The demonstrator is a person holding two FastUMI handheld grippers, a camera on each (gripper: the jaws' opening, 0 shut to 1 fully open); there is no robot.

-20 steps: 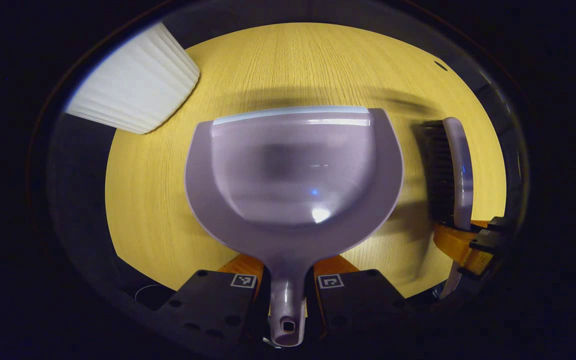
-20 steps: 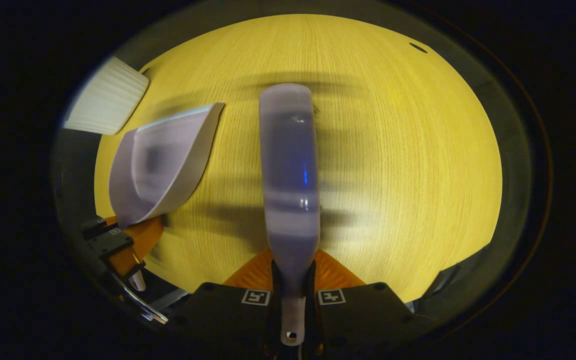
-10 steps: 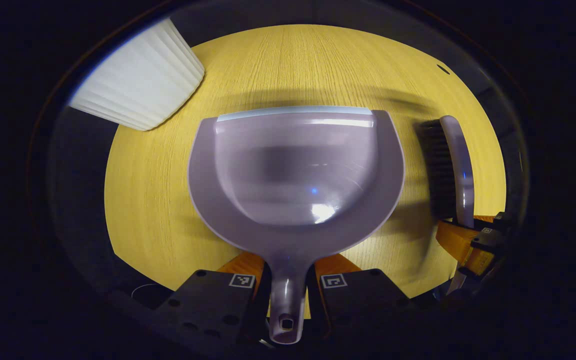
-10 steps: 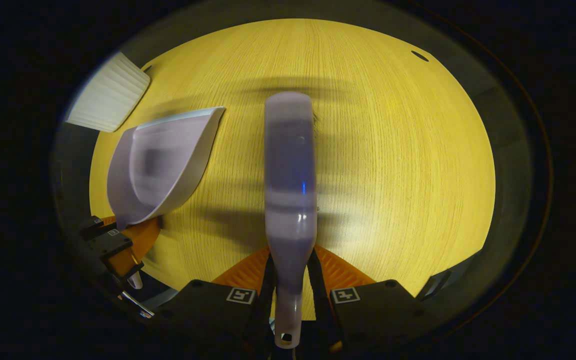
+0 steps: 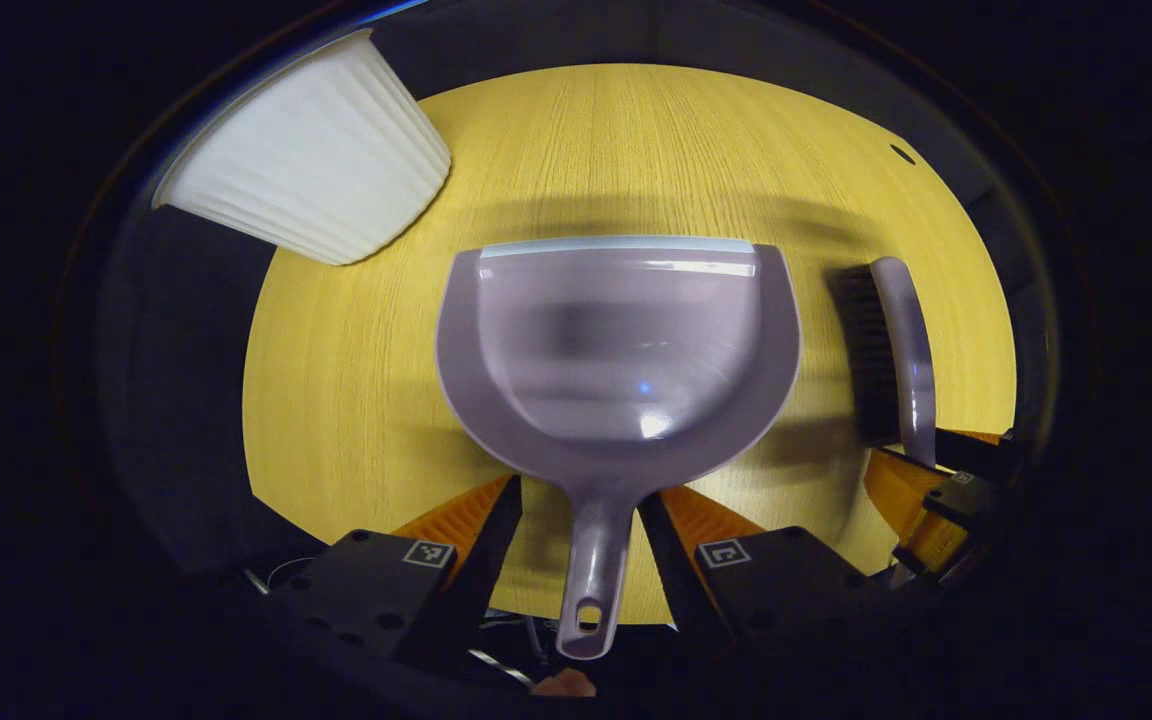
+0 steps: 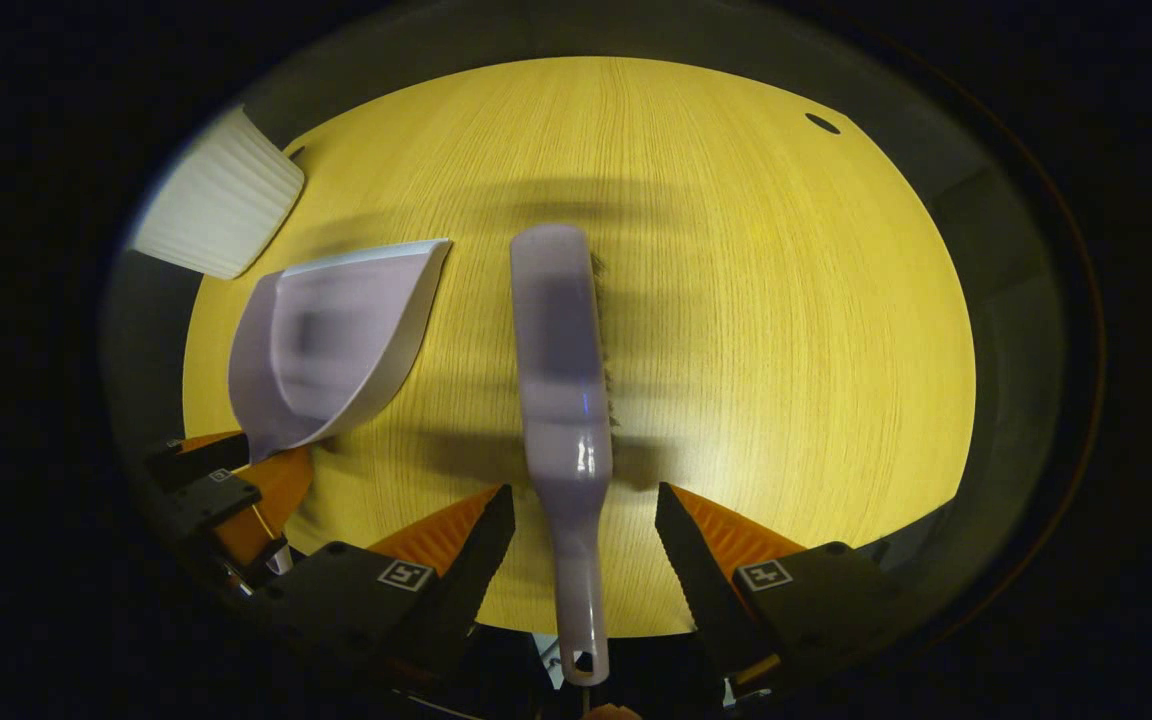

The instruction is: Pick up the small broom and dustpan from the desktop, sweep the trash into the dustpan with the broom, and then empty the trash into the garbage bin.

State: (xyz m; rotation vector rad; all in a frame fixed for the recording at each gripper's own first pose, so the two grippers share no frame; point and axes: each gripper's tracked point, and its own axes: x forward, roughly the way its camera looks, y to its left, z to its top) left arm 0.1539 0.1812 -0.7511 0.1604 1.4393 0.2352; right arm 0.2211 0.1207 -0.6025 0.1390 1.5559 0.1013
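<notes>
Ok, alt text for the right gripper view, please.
The right gripper is open, its fingers either side of a lilac broom's handle on the wooden desktop. A matching dustpan lies left, a white ribbed bin beyond it.

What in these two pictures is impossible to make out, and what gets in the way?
- Inside of the white ribbed bin: left gripper view shows just its outer wall; the upper part is cut off by the edge.
- Broom bristles: right gripper view sees its back, with just a fringe poking out.
- Dustpan floor: left gripper view, blurred and glary, so any crumbs cannot be told.
- Tabletop under both tools: covered by them.
</notes>
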